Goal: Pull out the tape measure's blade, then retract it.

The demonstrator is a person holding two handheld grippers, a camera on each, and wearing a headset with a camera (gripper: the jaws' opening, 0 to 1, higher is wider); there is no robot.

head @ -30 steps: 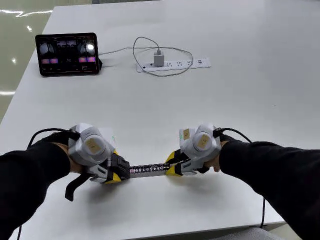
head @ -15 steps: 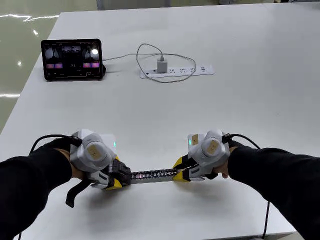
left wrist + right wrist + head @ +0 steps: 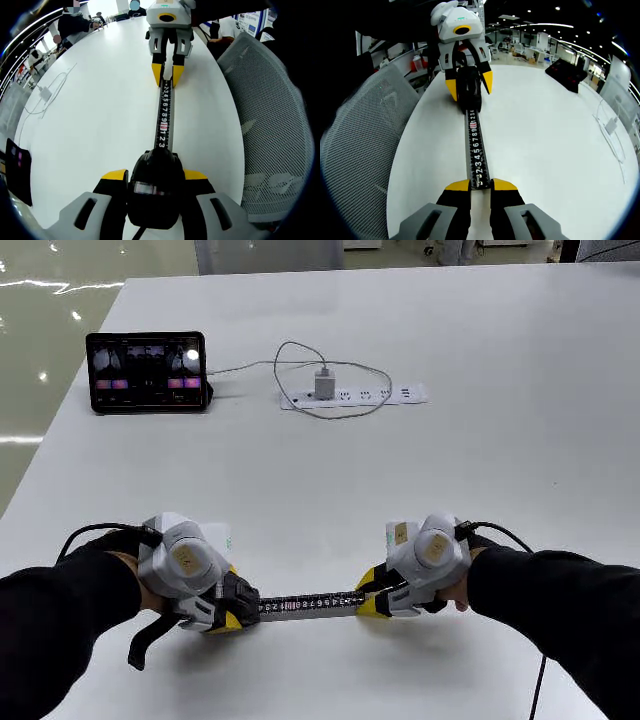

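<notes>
- Extraction is judged in hand: the tape measure (image 3: 152, 195) is clamped by the fingers of the left gripper (image 3: 235, 600), low over the desk (image 3: 420, 480).
- Its blade (image 3: 310, 604) is pinched at the tip by the fingers of the right gripper (image 3: 368, 601).
- Next, a slow, straight return toward the case is called for.

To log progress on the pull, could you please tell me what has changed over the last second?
The right tongs, shut on the tip of the blade, drew away to the person's right, pulling more blade out of the tape measure case. The left tongs stayed clamped on that case, in place on the white table; the tablet and power strip did not move.
</notes>
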